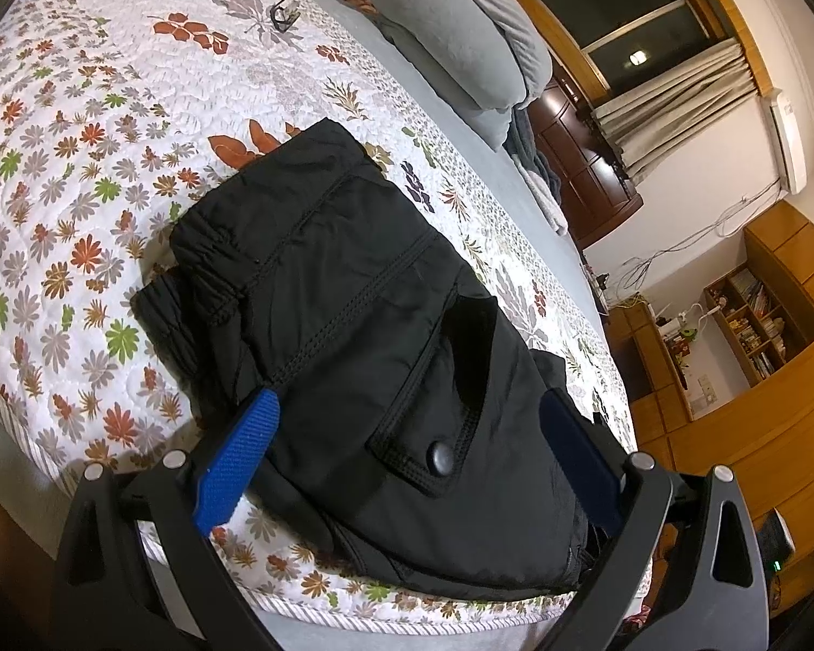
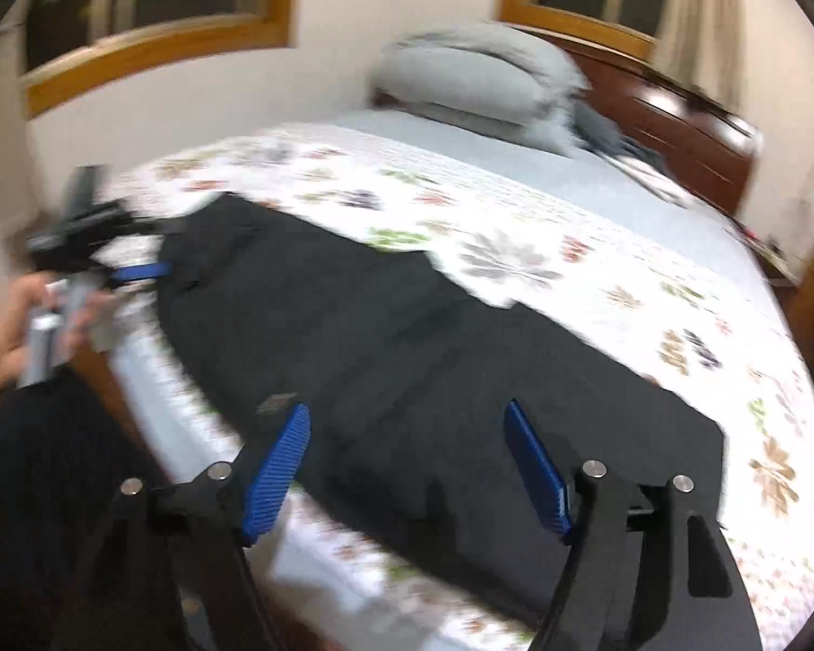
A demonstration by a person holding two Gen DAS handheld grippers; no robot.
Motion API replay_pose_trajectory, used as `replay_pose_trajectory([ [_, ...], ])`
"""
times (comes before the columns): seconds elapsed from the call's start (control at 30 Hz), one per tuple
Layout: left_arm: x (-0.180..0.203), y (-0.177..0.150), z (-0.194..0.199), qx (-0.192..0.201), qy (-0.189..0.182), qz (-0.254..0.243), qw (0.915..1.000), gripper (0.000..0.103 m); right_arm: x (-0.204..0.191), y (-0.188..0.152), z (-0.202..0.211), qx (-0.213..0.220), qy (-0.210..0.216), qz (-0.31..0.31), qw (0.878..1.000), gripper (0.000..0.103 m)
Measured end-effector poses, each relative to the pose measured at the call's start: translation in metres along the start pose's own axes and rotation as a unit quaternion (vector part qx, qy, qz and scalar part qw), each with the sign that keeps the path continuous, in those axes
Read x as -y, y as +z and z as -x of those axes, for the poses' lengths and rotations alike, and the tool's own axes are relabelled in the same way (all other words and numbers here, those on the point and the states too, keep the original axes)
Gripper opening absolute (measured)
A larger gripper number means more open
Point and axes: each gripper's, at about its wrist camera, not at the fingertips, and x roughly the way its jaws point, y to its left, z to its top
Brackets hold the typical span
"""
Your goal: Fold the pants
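Pants: we see black pants [image 1: 353,325], puffy and stitched, snap-flap pocket, lying along the near edge of the bed [image 1: 81,163].
Quilt: white, leaf-printed.
Pillow: grey pillow [image 1: 450,38], soft, at the head.
Left claw [image 1: 407,423]: we see blue ribbed pads wide apart astride the waist end, tilted down, gripping nothing.
Right claw [image 2: 407,445]: spread above the legs, empty; view blurred.
Hand [image 2: 5,325]: wraps the left handle.
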Motion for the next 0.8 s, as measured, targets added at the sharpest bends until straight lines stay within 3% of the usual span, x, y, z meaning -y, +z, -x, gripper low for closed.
replay_pose_trajectory([
  [0.07,0.0,0.0,0.0,-0.001,-0.001,0.0,1.0,0.097,0.012,0.004,-0.016,-0.017,-0.022,-0.015,1.0,0.065],
  [0.2,-0.001,0.0,0.001,-0.004,-0.006,-0.001,1.0,0.097,0.005,-0.006,-0.042,-0.053,-0.046,-0.001,0.998,0.063],
  [0.27,-0.002,-0.001,0.001,-0.004,-0.006,-0.001,1.0,0.097,-0.004,-0.016,-0.052,-0.072,-0.044,0.016,0.996,0.062],
  [0.33,-0.002,-0.001,0.001,-0.004,-0.005,-0.001,1.0,0.097,-0.013,-0.025,-0.06,-0.087,-0.037,0.03,0.995,0.052],
  [0.5,0.004,-0.001,0.008,-0.001,0.015,-0.007,0.9999,0.097,-0.011,-0.016,-0.058,-0.109,-0.004,0.042,0.993,0.052],
  [0.57,0.009,-0.002,0.017,0.01,0.023,-0.005,0.9997,0.097,-0.001,0.015,-0.045,-0.1,0.037,0.039,0.994,0.06],
  [0.63,0.011,-0.005,0.029,0.028,0.038,0.003,0.9989,0.097,0.002,0.051,-0.038,-0.103,0.105,0.041,0.988,0.077],
  [0.8,-0.012,-0.01,0.049,0.053,0.004,0.101,0.9934,0.1,-0.025,0.155,-0.071,-0.151,0.254,0.073,0.952,0.09],
])
